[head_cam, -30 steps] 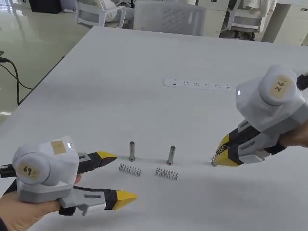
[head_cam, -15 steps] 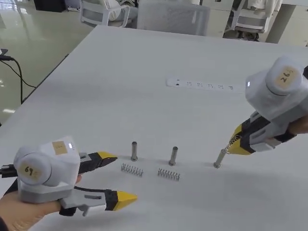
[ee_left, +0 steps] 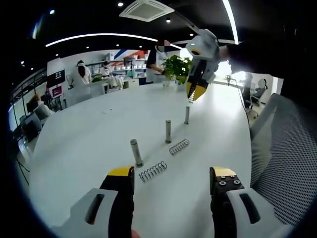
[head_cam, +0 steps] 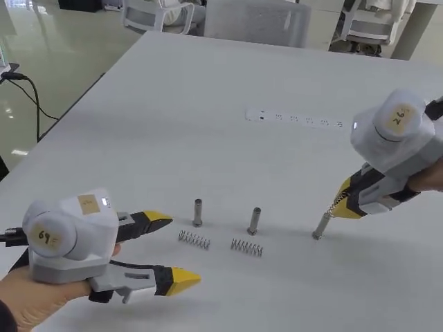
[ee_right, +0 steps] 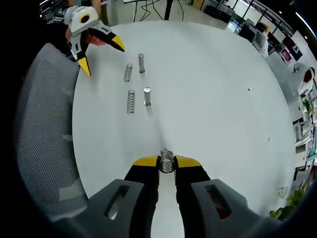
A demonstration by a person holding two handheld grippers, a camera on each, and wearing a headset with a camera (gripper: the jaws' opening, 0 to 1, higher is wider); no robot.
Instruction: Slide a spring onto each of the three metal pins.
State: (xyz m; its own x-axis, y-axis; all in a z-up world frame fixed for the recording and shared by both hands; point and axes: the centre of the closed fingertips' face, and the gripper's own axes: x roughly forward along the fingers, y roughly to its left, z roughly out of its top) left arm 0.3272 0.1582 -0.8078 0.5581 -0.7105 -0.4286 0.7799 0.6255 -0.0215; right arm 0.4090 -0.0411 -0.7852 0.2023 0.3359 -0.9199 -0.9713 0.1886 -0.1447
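Nearest the lens, the left tongs (head_cam: 180,250) hover released over the white table (head_cam: 208,124), jaws spread wide. Just beyond them, two loose springs (head_cam: 194,240) lie flat in front of two bare pins (head_cam: 198,213). Farther right, the right tongs (head_cam: 344,200) clench a third spring (head_cam: 336,206) close above the third pin (head_cam: 321,226). The spring's mouth appears slightly off the pin's tip, so lowering it from here could snag it, buckle it or topple the pin

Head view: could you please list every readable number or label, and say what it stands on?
"69": cap sticker on the left tongs.
"26": cap label on the right tongs.
Square tag atop the left tongs: too blurred to read.
Power strip: markings too small to read.
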